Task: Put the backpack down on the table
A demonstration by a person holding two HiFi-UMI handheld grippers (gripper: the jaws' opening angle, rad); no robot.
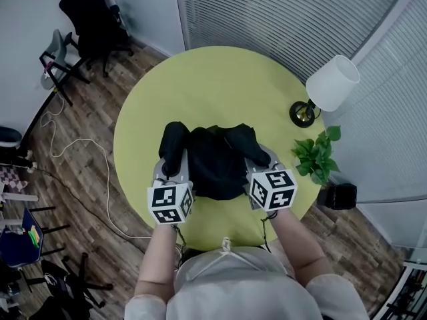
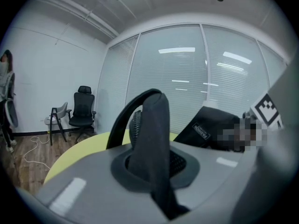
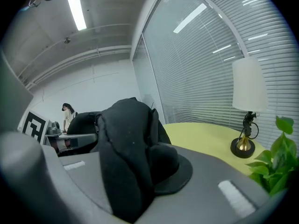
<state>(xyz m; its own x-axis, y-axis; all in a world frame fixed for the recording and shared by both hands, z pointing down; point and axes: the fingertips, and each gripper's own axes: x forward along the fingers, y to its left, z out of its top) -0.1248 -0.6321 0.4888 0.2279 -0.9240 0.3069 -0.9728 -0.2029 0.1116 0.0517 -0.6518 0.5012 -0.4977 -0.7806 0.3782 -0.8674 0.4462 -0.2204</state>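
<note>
At the yellow-green table (image 1: 200, 79), black backpack (image 1: 215, 162), straps (image 2: 154, 125) pinched in left gripper (image 1: 172, 171) and right gripper (image 1: 260, 160) jaws, label (image 2: 201, 131) illegible.

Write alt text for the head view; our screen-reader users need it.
Seen from above, a person holds a black backpack over a round yellow-green table, left gripper and right gripper each shut on a strap; lamp and plant at right.

left gripper (image 2: 154, 169) jaws clamped on backpack strap (image 2: 153, 134), yellow table (image 2: 77, 152), office chair (image 2: 83, 107)
</note>
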